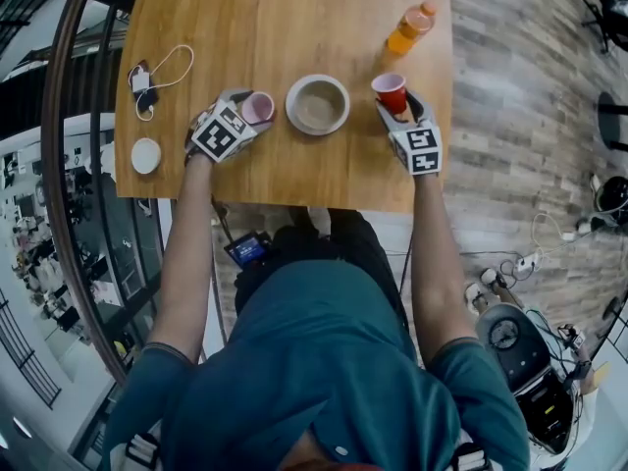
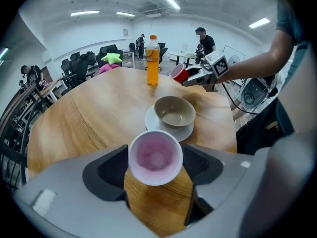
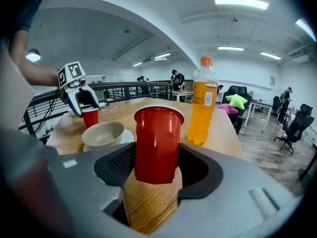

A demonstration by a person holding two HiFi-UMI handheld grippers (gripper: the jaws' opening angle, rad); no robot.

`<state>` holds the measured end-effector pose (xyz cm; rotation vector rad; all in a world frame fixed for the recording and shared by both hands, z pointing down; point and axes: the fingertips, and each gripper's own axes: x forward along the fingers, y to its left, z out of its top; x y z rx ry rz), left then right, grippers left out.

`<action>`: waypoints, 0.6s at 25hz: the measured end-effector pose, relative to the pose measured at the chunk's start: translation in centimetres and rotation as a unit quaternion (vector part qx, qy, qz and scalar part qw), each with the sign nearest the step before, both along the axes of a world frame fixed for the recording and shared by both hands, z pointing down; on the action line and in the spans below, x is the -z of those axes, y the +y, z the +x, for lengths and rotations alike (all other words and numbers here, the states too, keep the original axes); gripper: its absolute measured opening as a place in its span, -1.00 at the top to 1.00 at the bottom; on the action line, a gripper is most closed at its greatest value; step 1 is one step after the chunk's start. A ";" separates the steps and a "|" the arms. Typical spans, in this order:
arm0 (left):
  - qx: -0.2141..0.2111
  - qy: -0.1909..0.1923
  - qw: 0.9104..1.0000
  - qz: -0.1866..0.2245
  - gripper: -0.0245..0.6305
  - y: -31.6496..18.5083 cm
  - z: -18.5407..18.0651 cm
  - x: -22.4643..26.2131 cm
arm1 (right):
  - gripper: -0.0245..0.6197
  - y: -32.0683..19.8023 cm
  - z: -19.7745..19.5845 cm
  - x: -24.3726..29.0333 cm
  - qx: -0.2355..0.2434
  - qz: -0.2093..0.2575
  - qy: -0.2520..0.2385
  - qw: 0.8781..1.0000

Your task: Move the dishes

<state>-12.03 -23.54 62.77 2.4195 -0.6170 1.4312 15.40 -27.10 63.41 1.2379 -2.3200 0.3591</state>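
Red cup (image 3: 157,143) between the right fingers (image 3: 199,171)

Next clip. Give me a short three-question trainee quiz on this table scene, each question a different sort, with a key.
1. True or false: the bowl sits on a saucer.
2. The right tongs grip: A) the bowl B) a red cup C) a spoon.
3. Short answer: what is gripped in the left tongs?

Key: 1 true. 2 B. 3 a pink-inside cup.
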 end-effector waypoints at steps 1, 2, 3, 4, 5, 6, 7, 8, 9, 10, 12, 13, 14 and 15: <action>-0.001 0.004 1.000 -0.002 -0.11 0.1 0.1 0.1 | 0.07 0.0 -0.1 0.1 0.001 0.001 0.001 1.000; -0.002 0.008 1.000 -0.004 -0.11 0.1 0.1 0.1 | 0.07 0.0 -0.1 0.1 0.001 0.002 0.000 1.000; -0.003 0.011 1.000 -0.006 -0.11 0.1 0.1 0.1 | 0.07 0.0 0.0 0.0 -0.001 0.001 -0.001 1.000; -0.004 0.013 1.000 -0.006 -0.11 0.0 0.0 0.1 | 0.07 0.0 0.0 -0.1 -0.003 0.000 -0.003 1.000; -0.004 0.016 1.000 -0.006 -0.11 0.0 -0.2 0.2 | 0.07 0.0 0.0 -0.2 -0.004 -0.001 -0.004 1.000; -0.004 0.020 1.000 -0.005 -0.11 -0.1 -0.2 0.3 | 0.07 0.1 0.1 -0.4 -0.006 -0.003 -0.004 1.000; -0.002 0.024 1.000 -0.005 -0.11 -0.2 -0.3 0.6 | 0.07 0.1 0.1 -0.7 -0.007 -0.005 -0.003 1.000; 0.000 0.028 1.000 -0.004 -0.11 -0.2 -0.4 0.9 | 0.07 0.2 0.1 -1.0 -0.007 -0.009 -0.001 1.000; 0.002 0.030 1.000 -0.003 -0.11 -0.2 -0.4 1.1 | 0.07 0.3 0.2 -1.4 -0.006 -0.014 0.001 1.000; 0.003 0.032 0.999 -0.002 -0.11 -0.3 -0.5 1.2 | 0.07 0.5 0.2 -1.9 -0.006 -0.020 0.003 1.000; 0.005 0.033 0.999 0.001 -0.11 -0.4 -0.4 1.4 | 0.06 0.6 0.6 -2.6 -0.005 -0.032 0.009 0.999; 0.005 0.033 0.999 0.002 -0.11 -0.5 -0.4 1.4 | 0.06 0.7 0.8 -2.9 -0.005 -0.037 0.013 0.999; 0.005 0.034 0.999 0.002 -0.11 -0.5 -0.3 1.4 | 0.06 0.7 0.9 -3.2 -0.005 -0.043 0.016 0.999; 0.005 0.033 0.999 0.002 -0.11 -0.6 -0.4 1.4 | 0.06 0.7 1.0 -3.4 -0.006 -0.049 0.018 0.999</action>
